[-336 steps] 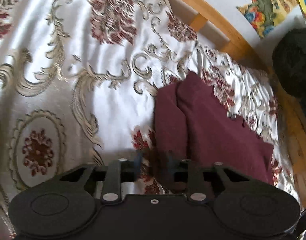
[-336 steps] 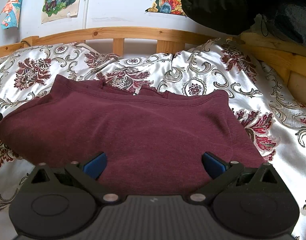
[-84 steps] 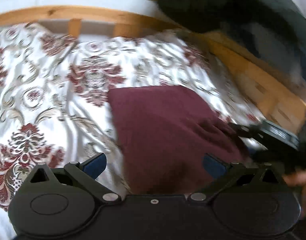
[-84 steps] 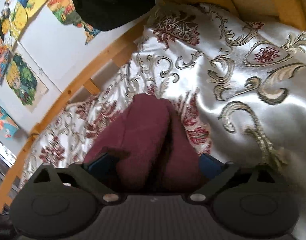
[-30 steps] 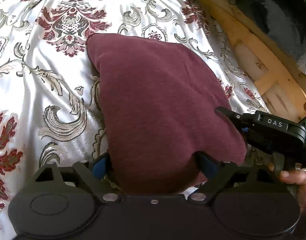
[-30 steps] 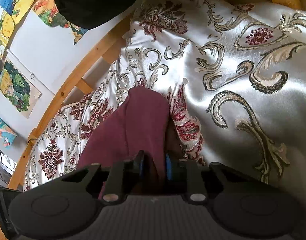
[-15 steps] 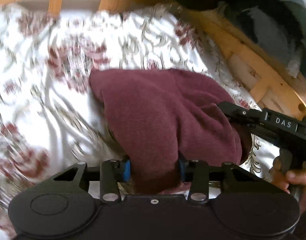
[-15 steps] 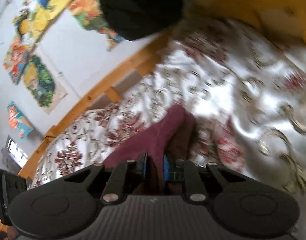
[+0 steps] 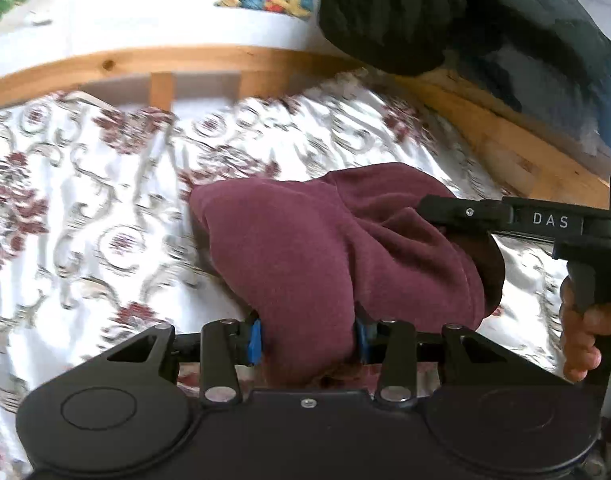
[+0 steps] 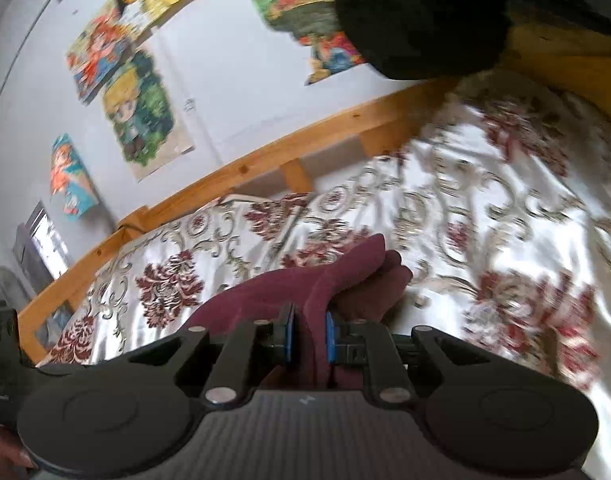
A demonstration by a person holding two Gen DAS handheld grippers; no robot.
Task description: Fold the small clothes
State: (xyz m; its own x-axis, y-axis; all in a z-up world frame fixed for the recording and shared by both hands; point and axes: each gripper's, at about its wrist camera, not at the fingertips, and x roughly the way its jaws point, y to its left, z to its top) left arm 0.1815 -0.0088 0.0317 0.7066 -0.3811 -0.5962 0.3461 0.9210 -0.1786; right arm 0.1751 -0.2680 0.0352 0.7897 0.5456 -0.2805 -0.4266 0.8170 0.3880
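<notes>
A folded maroon garment [image 9: 305, 248] is held up above a floral bedspread [image 9: 85, 220]. My left gripper [image 9: 307, 340] is shut on the garment's near edge, its blue pads [image 9: 255, 340] pressing a thick bunch of cloth. My right gripper [image 10: 307, 334] is shut on another edge of the same garment [image 10: 273, 292], and it also shows in the left wrist view [image 9: 465, 212], clamped on the garment's right side. The cloth sags between the two grips.
A wooden bed rail [image 9: 185, 64] runs along the back and right. A dark bundle of fabric [image 9: 445, 16] hangs over the far right corner. Colourful posters [image 10: 141, 108] are on the white wall. A hand [image 9: 581, 336] holds the right gripper's handle.
Both grippers have closed on the garment and lifted it off the bedspread. The views have tilted up toward the wall and rail.
</notes>
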